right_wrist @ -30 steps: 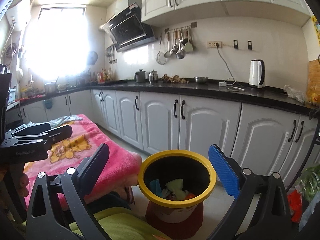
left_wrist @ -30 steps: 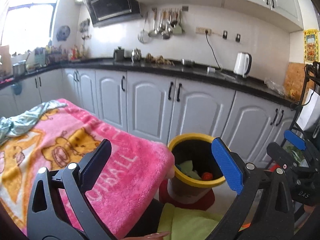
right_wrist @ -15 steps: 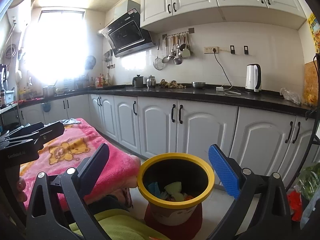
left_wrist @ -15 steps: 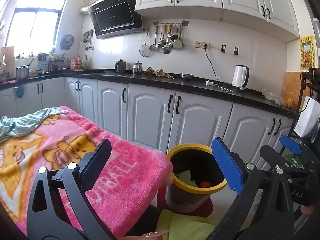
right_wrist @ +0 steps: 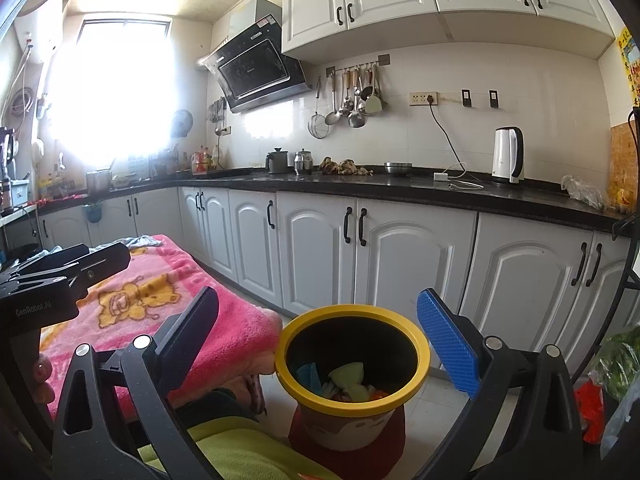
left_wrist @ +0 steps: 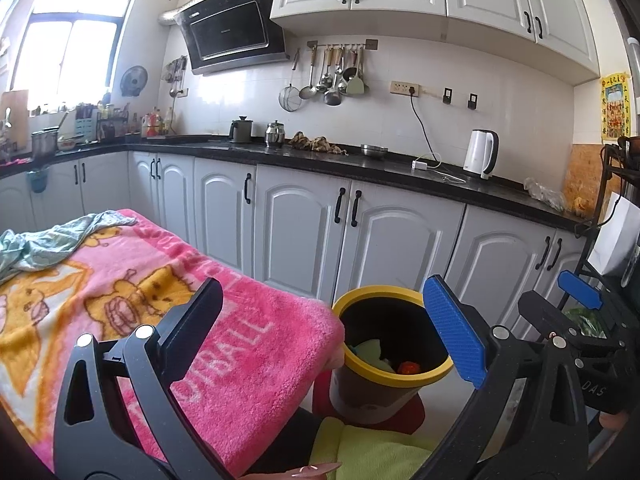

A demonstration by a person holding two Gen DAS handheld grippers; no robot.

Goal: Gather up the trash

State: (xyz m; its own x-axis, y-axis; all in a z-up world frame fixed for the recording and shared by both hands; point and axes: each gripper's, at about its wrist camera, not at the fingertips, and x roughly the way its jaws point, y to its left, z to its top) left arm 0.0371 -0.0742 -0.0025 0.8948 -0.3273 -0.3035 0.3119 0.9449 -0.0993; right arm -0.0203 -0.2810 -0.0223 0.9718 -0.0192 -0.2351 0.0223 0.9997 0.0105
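With both tongs, left (left_wrist: pixel 324 320) and right (right_wrist: pixel 318 328), gaping wide and empty, the bin (right_wrist: pixel 352 354) sits beside the blanket (left_wrist: pixel 120 280) for easy drops.

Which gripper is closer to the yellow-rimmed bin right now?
Right, I'd judge. The right gripper is open above the yellow-rimmed bin; the left gripper, also open, is over the pink blanket's edge beside it.
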